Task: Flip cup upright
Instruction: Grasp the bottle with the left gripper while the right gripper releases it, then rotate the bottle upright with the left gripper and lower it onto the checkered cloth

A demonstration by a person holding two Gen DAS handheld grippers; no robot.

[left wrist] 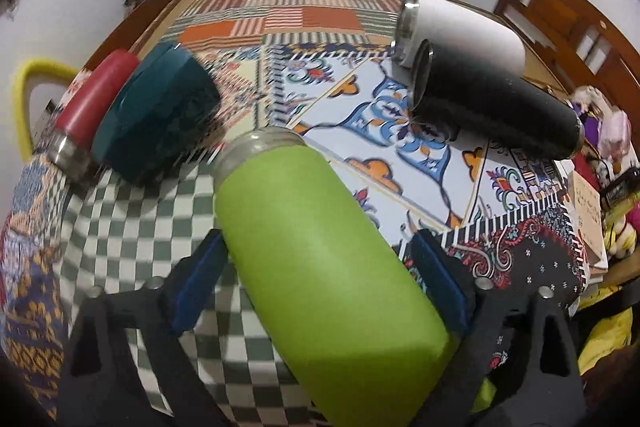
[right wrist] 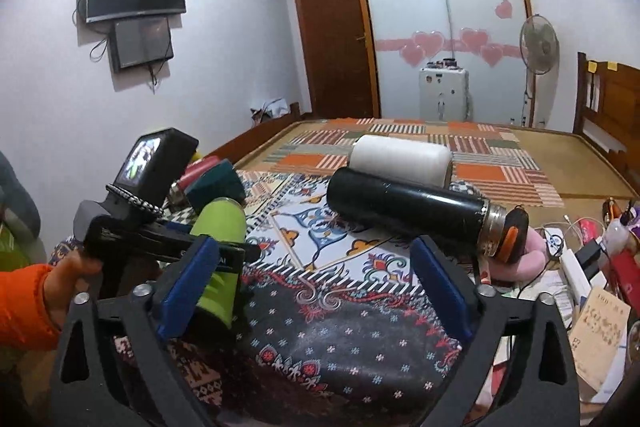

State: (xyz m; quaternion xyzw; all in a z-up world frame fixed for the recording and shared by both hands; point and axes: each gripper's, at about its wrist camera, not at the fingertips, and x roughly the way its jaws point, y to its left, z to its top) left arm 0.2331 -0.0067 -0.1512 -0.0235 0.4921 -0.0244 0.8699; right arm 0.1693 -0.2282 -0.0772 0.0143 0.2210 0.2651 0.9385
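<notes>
A lime green cup (left wrist: 320, 259) lies tilted between the blue pads of my left gripper (left wrist: 320, 267), its metal mouth pointing away from the camera. The pads sit at its two sides, so the left gripper is shut on it. In the right wrist view the same green cup (right wrist: 218, 247) shows at the left, held by the left gripper with a hand in an orange sleeve behind it. My right gripper (right wrist: 316, 283) is open and empty over the dark patterned cloth.
A black flask (left wrist: 492, 107) and a white cup (left wrist: 460, 31) lie on their sides at the right. A teal cup (left wrist: 160, 115) and a red cup (left wrist: 96, 95) lie at the left. Clutter (right wrist: 580, 259) lines the right edge of the cloth-covered bed.
</notes>
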